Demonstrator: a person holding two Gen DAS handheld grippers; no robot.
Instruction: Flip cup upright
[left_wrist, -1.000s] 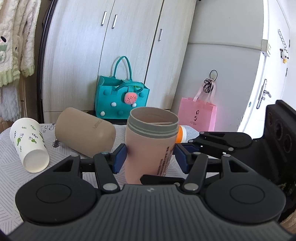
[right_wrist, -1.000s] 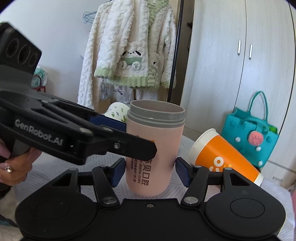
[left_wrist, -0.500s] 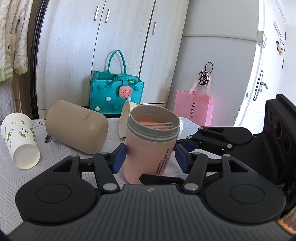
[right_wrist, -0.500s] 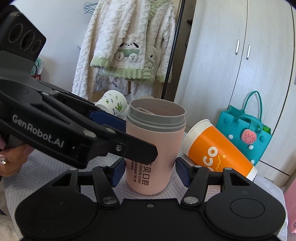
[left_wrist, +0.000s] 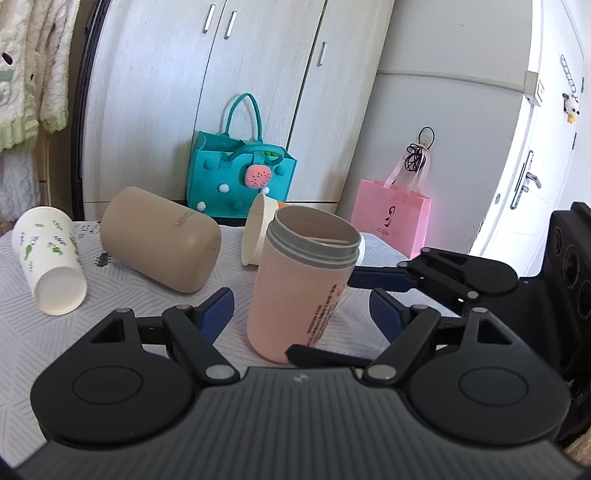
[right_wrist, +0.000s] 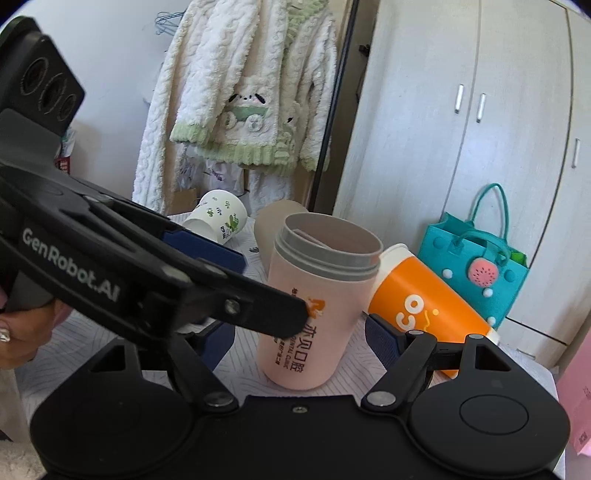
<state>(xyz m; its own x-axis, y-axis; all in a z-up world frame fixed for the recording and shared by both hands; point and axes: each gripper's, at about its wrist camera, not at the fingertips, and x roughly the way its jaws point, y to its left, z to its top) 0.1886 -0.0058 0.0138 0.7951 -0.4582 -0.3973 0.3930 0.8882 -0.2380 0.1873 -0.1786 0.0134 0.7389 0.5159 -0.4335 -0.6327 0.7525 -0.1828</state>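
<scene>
Left wrist view: the patterned table (left_wrist: 33, 332) spreads ahead of both tongs. On it, a pink cup (left_wrist: 301, 284) stands upright, mouth up, between the spread blue pads of the left gripper (left_wrist: 301, 310), with gaps on both sides. The right gripper (right_wrist: 299, 332) is likewise wide open around the cup, untouching. Beyond the left tongs lie a tan cup (left_wrist: 160, 240) and a white cup (left_wrist: 48, 260); an orange cup (right_wrist: 424, 306) lies just right of the pink one.

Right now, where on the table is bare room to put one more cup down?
Bare cloth lies between the white cup, the beige tumbler and the left gripper. Around the pink cup it is crowded: orange cup behind, grippers beside.
</scene>
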